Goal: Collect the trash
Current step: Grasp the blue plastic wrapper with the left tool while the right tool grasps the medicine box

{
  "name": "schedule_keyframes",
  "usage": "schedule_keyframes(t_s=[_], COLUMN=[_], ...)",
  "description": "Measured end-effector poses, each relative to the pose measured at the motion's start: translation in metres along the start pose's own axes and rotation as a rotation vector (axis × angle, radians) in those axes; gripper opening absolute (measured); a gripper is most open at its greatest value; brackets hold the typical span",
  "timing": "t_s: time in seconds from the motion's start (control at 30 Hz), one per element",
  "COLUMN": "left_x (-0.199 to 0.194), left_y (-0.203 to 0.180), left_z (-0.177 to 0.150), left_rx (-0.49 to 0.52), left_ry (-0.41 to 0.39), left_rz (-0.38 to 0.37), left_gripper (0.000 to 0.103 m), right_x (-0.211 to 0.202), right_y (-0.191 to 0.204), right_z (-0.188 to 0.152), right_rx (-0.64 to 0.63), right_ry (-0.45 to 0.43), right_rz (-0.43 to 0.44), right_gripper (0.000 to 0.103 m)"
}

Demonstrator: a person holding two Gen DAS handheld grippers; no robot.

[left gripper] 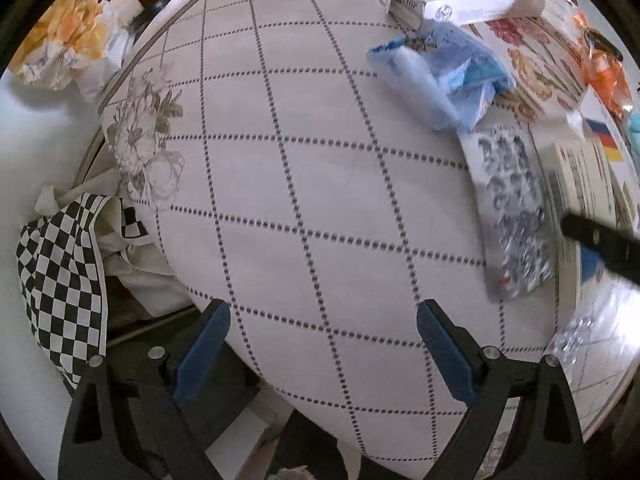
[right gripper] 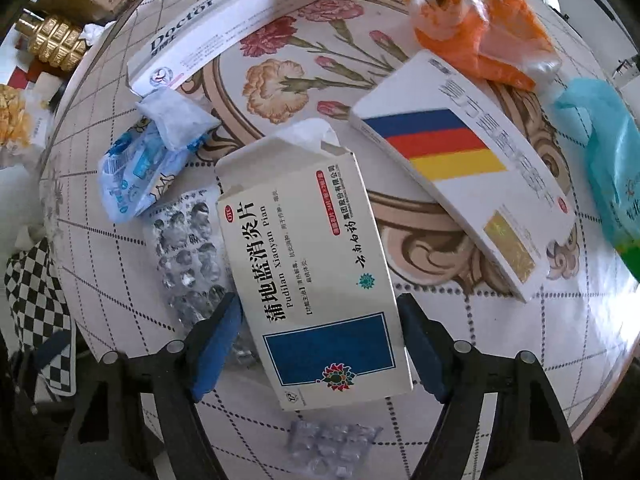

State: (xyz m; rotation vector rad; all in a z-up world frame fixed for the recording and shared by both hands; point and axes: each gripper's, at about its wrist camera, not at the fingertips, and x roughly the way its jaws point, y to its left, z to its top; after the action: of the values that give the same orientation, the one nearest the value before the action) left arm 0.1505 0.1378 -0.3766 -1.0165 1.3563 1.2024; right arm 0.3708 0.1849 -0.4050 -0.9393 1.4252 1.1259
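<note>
My right gripper (right gripper: 318,304) points down over a white and blue medicine box (right gripper: 316,264) that lies flat on the table. Its blue pads stand on either side of the box, close to its long edges, and no firm press shows. A silver blister pack (right gripper: 188,248) lies just left of the box, and a second one (right gripper: 332,444) lies below it. My left gripper (left gripper: 324,344) hangs open over bare tablecloth near the table's edge, holding nothing. To its right lie the blister pack (left gripper: 512,216) and a crumpled blue wrapper (left gripper: 440,76).
A box with blue, red and yellow stripes (right gripper: 472,184), a long white Doctor box (right gripper: 224,28), an orange wrapper (right gripper: 480,40) and a teal bag (right gripper: 616,172) lie further back. A black-and-white checkered bag (left gripper: 60,280) hangs off the table's left edge.
</note>
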Motion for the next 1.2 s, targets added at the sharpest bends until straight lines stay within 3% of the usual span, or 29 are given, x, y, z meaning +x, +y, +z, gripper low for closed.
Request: schedule_keyframes(t_s=[0.27,0.3,0.37,0.4,0.53,0.67,0.87,1.2], left_x=[-0.010,-0.011,-0.010,-0.008,0.003,0.006,-0.009,-0.052], left_y=[-0.003,-0.005,-0.012,-0.015,-0.022,-0.024,-0.035,-0.023], left_z=[0.070,0.078,0.094,0.100,0.116,0.118,0.109,0.069], left_rx=[-0.140,-0.143,-0.139,-0.136,-0.118,-0.090,-0.048,0.022], left_ry=[-0.032,-0.041,-0.047,-0.045,-0.037,-0.065,-0.125,-0.237], left_rz=[-0.189,-0.203,-0.223,-0.226,-0.219,-0.186,-0.142,-0.034], left_gripper=[0.094,0.092,0.075,0.072,0.037,0.023,0.009,0.007], right_x=[-0.019,-0.018,-0.016,-0.014,-0.003,0.005,0.013,-0.012], right_y=[-0.055,-0.056,-0.059,-0.061,-0.067,-0.063,-0.052,-0.044], right_z=[0.002,0.005,0.007,0.010,0.020,0.023,0.025,-0.028], right_rx=[0.205,0.211,0.223,0.232,0.247,0.236,0.198,0.215], right_ry=[-0.069,-0.072,-0.073,-0.066,-0.050,-0.039,-0.042,-0.106], right_rz=[-0.015,-0.022,-0.038,-0.041,-0.058,-0.087,-0.138,-0.103], right_gripper=[0.079,0.080,0.080,0.080,0.081,0.081,0.080,0.079])
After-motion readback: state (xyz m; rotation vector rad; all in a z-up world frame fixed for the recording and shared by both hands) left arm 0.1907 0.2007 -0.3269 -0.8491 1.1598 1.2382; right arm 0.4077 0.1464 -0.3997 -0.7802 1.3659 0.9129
